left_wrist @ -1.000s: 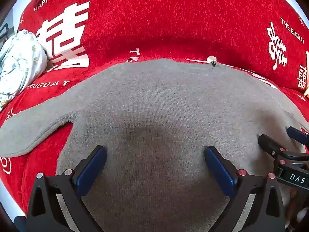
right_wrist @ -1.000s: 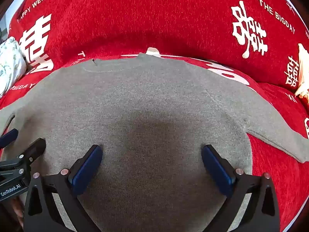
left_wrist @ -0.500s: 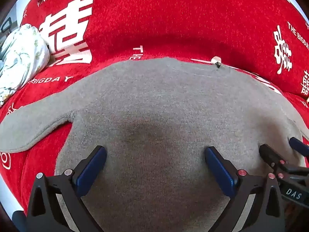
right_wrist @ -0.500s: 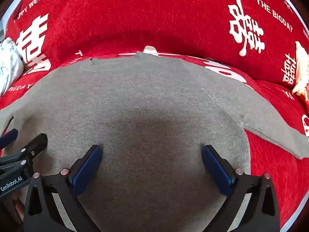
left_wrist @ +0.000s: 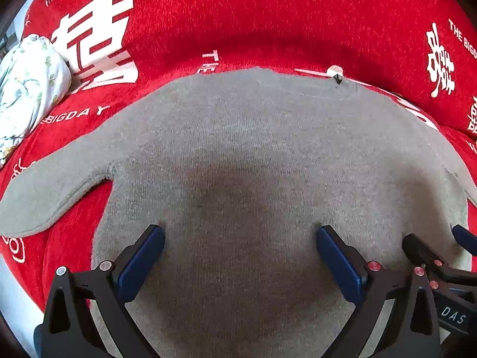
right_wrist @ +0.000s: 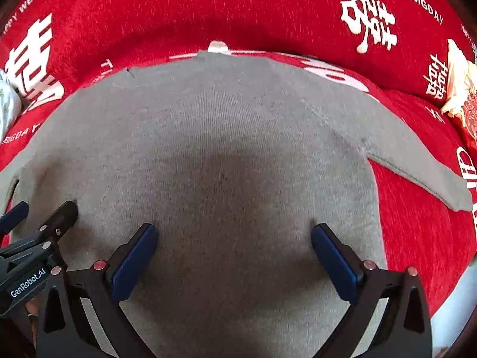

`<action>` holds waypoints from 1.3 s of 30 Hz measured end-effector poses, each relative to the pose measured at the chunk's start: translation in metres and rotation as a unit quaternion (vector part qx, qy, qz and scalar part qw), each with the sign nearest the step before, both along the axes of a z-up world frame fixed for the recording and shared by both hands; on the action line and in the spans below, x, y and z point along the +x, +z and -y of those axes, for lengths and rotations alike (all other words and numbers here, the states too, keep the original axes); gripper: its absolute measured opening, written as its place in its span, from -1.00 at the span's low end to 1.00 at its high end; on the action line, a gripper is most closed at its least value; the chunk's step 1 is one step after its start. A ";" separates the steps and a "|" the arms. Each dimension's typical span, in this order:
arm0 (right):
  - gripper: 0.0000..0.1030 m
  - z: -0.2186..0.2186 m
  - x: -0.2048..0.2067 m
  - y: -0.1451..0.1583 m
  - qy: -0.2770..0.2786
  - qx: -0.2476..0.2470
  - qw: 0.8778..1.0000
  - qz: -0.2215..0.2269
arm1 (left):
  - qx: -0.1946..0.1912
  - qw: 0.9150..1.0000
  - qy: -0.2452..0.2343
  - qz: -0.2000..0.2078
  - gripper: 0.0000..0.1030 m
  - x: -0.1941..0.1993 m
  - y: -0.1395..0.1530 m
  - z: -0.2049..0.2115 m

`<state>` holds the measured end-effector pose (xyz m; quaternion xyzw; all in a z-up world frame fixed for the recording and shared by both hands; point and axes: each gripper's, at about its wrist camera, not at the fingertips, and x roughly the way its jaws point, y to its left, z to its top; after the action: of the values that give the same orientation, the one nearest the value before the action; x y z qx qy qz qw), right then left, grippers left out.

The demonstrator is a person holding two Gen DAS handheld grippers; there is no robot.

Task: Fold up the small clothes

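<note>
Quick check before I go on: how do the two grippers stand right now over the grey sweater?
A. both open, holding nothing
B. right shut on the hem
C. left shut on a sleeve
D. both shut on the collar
A: the left gripper and the right gripper both have their fingers spread wide over the flat grey sweater, with no cloth pinched between them.

Side-by-side close views down onto one sweater [left_wrist: 253, 164]

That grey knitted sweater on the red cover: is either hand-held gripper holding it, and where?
Neither. The left hand-held gripper and right hand-held gripper both stand open over the grey knitted sweater, gripping nothing.
</note>
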<state>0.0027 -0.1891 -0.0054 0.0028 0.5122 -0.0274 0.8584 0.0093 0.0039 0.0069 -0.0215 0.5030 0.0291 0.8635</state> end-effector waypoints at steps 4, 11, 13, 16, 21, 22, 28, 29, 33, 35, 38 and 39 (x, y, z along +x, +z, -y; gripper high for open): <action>1.00 -0.002 -0.002 0.002 0.006 -0.002 1.000 -0.022 | -0.003 1.000 0.016 -0.005 0.99 -0.005 0.001 0.001; 1.00 -0.005 -0.009 0.003 0.021 -0.009 1.000 -0.002 | -0.005 0.999 0.019 -0.035 0.99 -0.004 0.002 0.001; 1.00 -0.005 -0.010 0.003 0.021 -0.008 1.000 0.000 | -0.009 0.998 0.013 -0.053 0.99 0.000 0.002 0.000; 1.00 -0.005 -0.009 0.003 0.018 -0.002 1.000 -0.011 | -0.011 0.997 0.009 -0.077 0.99 0.003 0.001 -0.001; 1.00 -0.004 -0.002 0.004 0.022 0.000 0.999 -0.034 | -0.011 0.996 0.009 -0.088 0.99 0.005 0.001 -0.001; 1.00 -0.004 -0.002 0.005 0.023 0.002 0.999 -0.037 | -0.010 0.996 0.007 -0.090 0.99 0.005 0.001 -0.001; 1.00 -0.006 -0.003 0.019 0.032 0.014 0.999 -0.021 | -0.019 0.995 0.009 -0.096 0.99 0.005 0.005 -0.004; 1.00 -0.007 -0.004 0.021 0.033 0.010 0.999 -0.018 | -0.020 0.995 0.010 -0.093 0.99 0.004 0.006 -0.004; 1.00 -0.010 -0.005 0.027 0.042 0.010 0.999 -0.004 | -0.019 0.996 0.010 -0.086 0.99 0.001 0.008 -0.002; 1.00 -0.010 -0.005 0.030 0.043 0.007 0.999 0.003 | -0.018 0.997 0.007 -0.080 0.99 0.000 0.011 0.000; 1.00 -0.009 -0.004 0.034 0.043 0.005 0.999 0.007 | -0.014 0.997 0.007 -0.075 0.99 0.001 0.014 0.001; 1.00 -0.009 -0.003 0.034 0.042 0.005 0.999 0.008 | -0.017 0.997 0.008 -0.074 0.99 0.001 0.015 0.001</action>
<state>-0.0005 -0.1806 0.0288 -0.0143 0.5050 0.0115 0.8629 0.0108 0.0026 0.0220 -0.0375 0.5659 0.0289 0.8231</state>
